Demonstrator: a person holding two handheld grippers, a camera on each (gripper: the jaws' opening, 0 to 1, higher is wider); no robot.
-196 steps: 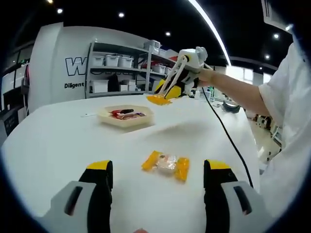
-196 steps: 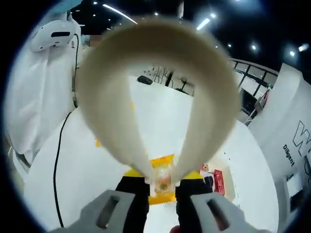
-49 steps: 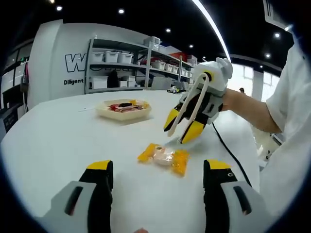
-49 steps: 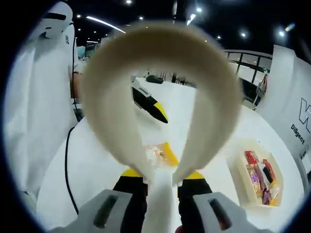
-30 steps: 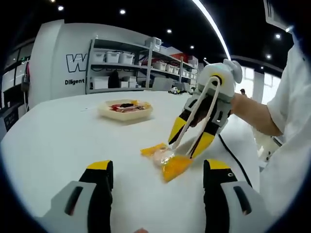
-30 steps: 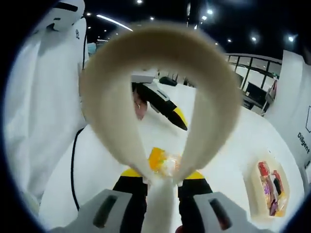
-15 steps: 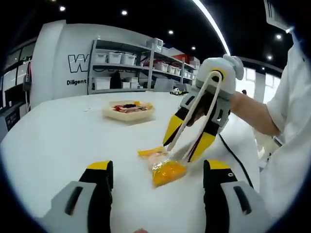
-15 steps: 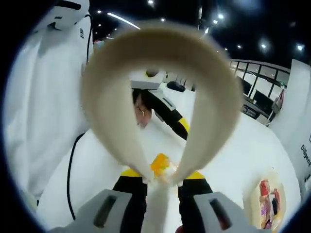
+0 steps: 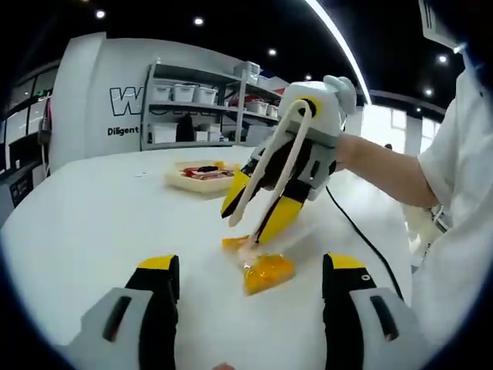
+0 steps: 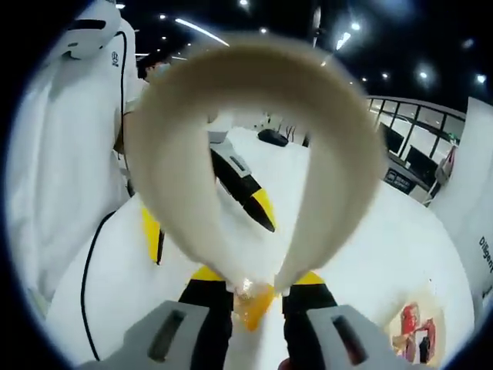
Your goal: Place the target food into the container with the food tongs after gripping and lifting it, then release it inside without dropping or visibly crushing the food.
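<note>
White table, tong-pinched snack packet

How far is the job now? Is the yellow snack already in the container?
Not yet. Done: the tongs, squeezed by the right gripper, have pinched the yellow snack packet and it looks raised off the white table. In hand: the lift. Left: carrying it to the container, which already holds other snacks, and releasing it inside.
</note>
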